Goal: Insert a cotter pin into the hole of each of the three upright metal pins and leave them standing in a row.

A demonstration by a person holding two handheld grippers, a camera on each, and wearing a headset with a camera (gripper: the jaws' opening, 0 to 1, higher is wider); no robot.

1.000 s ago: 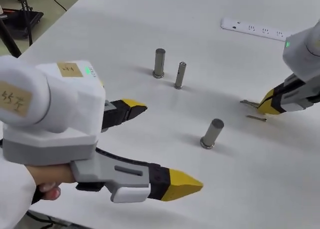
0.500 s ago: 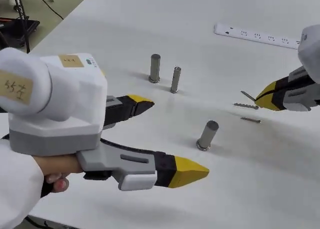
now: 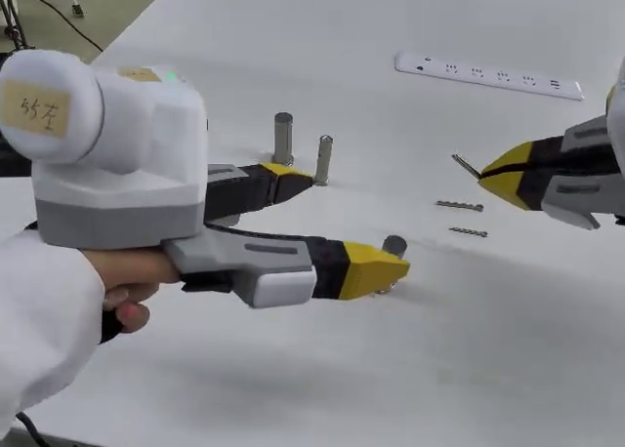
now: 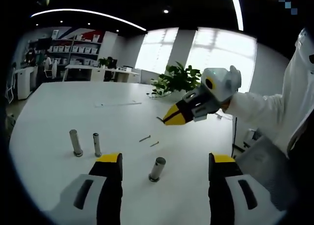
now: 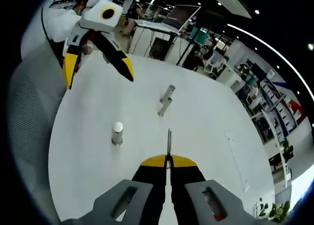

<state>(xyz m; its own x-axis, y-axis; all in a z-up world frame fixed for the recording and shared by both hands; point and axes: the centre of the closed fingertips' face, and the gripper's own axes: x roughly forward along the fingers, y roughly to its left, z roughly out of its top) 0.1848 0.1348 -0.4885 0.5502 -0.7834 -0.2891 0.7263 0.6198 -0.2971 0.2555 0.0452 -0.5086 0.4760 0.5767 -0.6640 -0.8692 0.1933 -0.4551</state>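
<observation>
Cotter pin [image 5: 169, 139]: pinched in our raised right gripper [image 5: 168, 161] | left gripper [image 4: 163, 158]: jaws wide, pointing at nearest metal pin [image 4: 157, 169]

1. On my table [image 3: 293, 388], two metal pins stand side by side at the far left: the rear pin [image 3: 283, 138] and, just right of it, the middle pin [image 3: 323, 160].
2. The third pin [image 3: 395, 245] stands well apart from them, nearer me and rightward, partly behind one spread jaw of my left gripper [image 3: 356, 223].
3. Right of it, the far cotter pin [image 3: 459, 206] and the near cotter pin [image 3: 468, 232] lie flat, close together.
4. My right gripper [image 3: 485, 172] hangs above and behind those two, with the held cotter pin [image 3: 465, 164] sticking out leftward from its closed tips.
5. A power strip [image 3: 488, 76] lies behind everything.
</observation>
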